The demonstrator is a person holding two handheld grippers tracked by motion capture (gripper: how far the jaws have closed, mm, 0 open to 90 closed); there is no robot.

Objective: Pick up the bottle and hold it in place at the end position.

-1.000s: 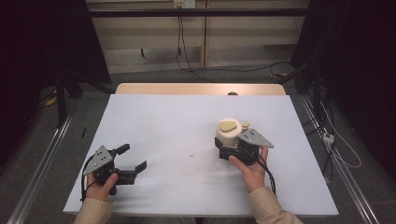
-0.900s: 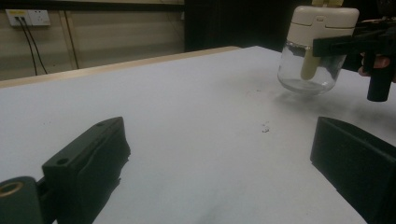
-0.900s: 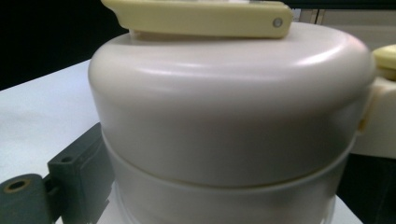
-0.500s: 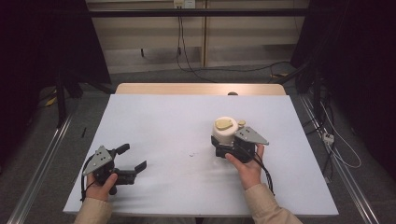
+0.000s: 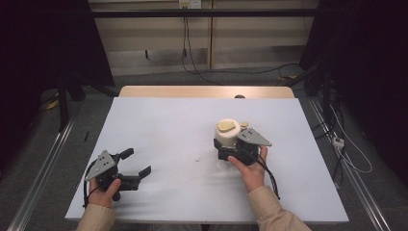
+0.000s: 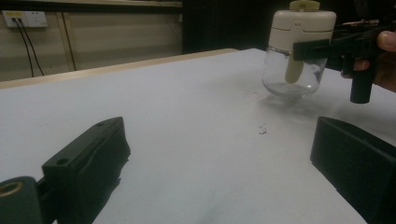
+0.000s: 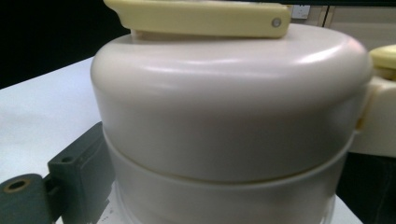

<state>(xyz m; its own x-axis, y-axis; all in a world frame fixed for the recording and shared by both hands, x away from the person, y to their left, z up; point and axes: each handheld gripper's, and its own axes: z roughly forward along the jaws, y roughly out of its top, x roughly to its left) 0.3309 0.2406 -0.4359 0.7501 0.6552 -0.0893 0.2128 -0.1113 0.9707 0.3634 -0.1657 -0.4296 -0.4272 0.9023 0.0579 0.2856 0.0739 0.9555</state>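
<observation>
A jar (image 5: 227, 134) with a cream lid, a yellow flip tab and a clear glass body stands out right of the table's middle. My right gripper (image 5: 225, 147) is shut on the jar just under its lid, from the near side. In the left gripper view the jar (image 6: 299, 51) seems to hang just above its shadow, with the right gripper (image 6: 309, 49) clamped across it. The lid (image 7: 224, 107) looms close in the right gripper view, and one finger (image 7: 77, 179) shows at its left. My left gripper (image 5: 137, 162) rests open at the front left, with nothing between its fingers (image 6: 88, 158).
The white table (image 5: 159, 125) has a wooden strip along its far edge, with a small dark object (image 5: 239, 96) on it. A few crumbs (image 5: 197, 159) lie near the middle. Cables and a power strip (image 5: 338, 142) lie on the floor at the right.
My right gripper has carried the jar slightly to the left. The left gripper has stayed where it was.
</observation>
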